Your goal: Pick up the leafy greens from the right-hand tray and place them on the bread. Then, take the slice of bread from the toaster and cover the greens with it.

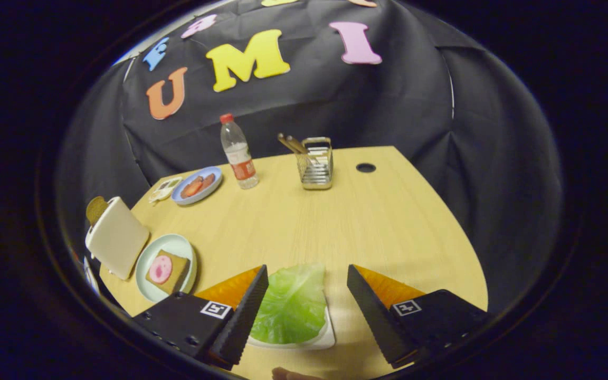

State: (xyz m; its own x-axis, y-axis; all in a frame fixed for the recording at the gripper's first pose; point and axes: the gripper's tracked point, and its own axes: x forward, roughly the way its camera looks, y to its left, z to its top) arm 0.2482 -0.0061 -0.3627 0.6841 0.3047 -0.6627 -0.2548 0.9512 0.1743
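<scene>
hand-held gripper [306, 295]: fingers spread wide | lettuce leaf [292, 306] on white tray [328, 338] between them, untouched | counter [335, 227]

A pale green lettuce leaf [292, 303] is seen lying flat on a small white tray [327, 333] at the near edge of a wooden table, between the two spread fingers of the gripper [306, 277], which are not touching it. Off to the left, a square slice of brown bread [173, 274] topped with a round pink slice of meat [160, 269] is set on a light green plate [179, 245]. Just beside that plate, a cream toaster [119, 237] is stood, with a second bread slice [95, 208] poking up from its slot.
</scene>
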